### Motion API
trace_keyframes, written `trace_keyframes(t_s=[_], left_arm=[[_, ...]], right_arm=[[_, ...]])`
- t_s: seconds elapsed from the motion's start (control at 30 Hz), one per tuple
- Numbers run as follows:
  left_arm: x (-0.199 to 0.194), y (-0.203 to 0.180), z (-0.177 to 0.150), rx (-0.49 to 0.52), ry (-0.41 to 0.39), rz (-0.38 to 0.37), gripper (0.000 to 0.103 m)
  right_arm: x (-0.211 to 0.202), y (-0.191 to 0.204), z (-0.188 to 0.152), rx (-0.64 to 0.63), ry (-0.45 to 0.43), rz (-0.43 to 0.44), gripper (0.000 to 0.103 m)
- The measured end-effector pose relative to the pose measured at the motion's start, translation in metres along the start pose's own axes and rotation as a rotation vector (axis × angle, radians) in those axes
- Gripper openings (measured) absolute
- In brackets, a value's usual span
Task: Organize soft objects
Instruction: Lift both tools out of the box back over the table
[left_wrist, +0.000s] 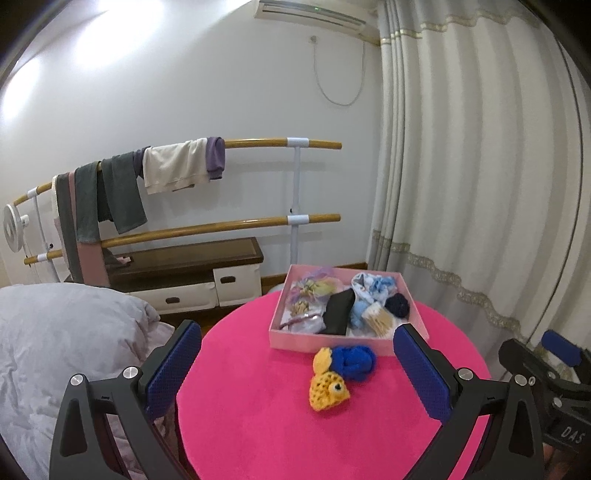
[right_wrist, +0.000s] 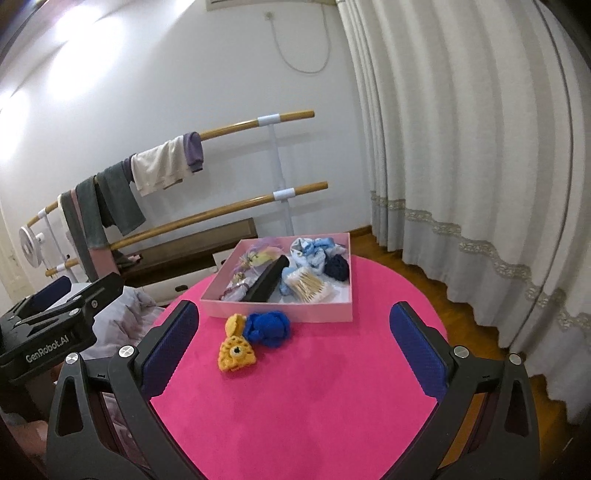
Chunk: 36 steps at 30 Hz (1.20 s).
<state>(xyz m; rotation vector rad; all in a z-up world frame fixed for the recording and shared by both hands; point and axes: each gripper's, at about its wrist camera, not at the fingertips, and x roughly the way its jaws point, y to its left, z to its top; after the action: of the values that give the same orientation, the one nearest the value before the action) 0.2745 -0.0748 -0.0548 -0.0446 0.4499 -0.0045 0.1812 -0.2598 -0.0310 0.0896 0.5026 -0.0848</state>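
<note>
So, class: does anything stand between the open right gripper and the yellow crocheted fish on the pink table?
Nothing visible does. The right gripper faces the yellow crocheted fish across bare pink table. The blue yarn ball touches its far side only.

"GenRobot.AI" on the left gripper (right_wrist: 51, 314) body; "DAS" on the right gripper (left_wrist: 554, 369) body.

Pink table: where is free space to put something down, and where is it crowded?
The near half of the pink table, between the yellow crochet fish and the near rim, is bare, as is the strip right of the pink box. The box is crowded, and the blue knit bundle sits close before it.
</note>
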Motion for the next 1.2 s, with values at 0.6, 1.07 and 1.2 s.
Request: trace_keyframes(t_s=[0.6,1.07,1.2], left_arm=[[-0.035,0.011,-0.007,-0.032,0.05,0.034,0.103],[-0.04,0.014,-0.009,-0.031,0.06,0.018,0.103],[-0.037,0.016,-0.01,-0.036,0.07,0.017,0.103]], right_arm=[[-0.006,0.007,-0.013,-0.013,0.011,0.003,0.103],[-0.007,0.016,-0.015,-0.029,0.016,0.006,0.103],[-0.006,0.015,-0.015,-0.027,0.019,0.006,0.103]])
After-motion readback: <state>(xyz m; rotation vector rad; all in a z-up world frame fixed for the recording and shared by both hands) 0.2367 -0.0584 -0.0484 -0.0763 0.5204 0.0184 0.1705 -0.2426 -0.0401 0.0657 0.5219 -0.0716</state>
